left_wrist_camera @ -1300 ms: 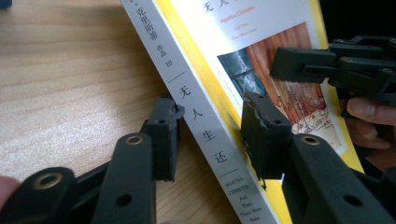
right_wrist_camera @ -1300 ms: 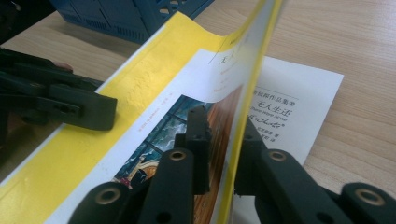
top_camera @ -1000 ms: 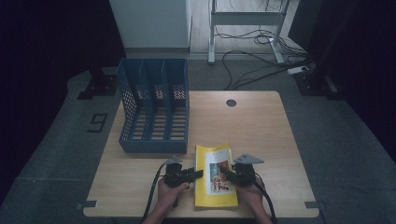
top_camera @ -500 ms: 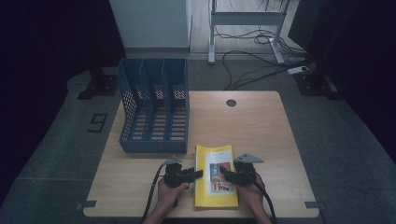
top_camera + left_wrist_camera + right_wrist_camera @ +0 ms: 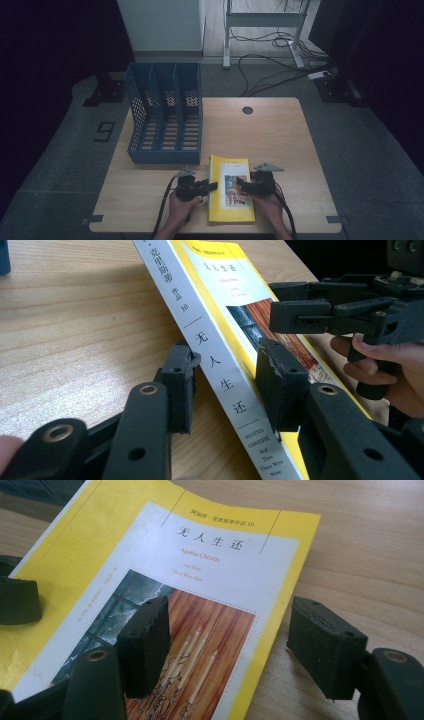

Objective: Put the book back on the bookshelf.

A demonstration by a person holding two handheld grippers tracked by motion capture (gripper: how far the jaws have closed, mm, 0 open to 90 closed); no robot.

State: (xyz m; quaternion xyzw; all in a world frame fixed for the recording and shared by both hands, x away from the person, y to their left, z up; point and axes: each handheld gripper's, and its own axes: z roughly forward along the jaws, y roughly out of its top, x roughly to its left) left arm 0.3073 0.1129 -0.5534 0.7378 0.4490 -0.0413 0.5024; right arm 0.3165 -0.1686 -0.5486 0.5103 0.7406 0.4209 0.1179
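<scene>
While my left tongs [image 5: 225, 385] pinch the spine of the light, bendy paperback [image 5: 231, 195] at lower centre, my right tongs [image 5: 230, 647], just opening, straddle its far edge unpressed.

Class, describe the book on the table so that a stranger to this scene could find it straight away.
Start at the wooden table, then go to its near edge, in front of the blue file rack. The book lies there, the sole yellow thing, with a picture on its cover.

A: Surface?
B: Light wooden table [image 5: 280, 135], dark round hole [image 5: 247, 110] near the far edge.
A: What's on it?
B: Blue slotted file rack [image 5: 167, 115] at far left, upright. Yellow book [image 5: 230, 195] at the near edge, spine side tipped up, just beside the rack's near corner.
</scene>
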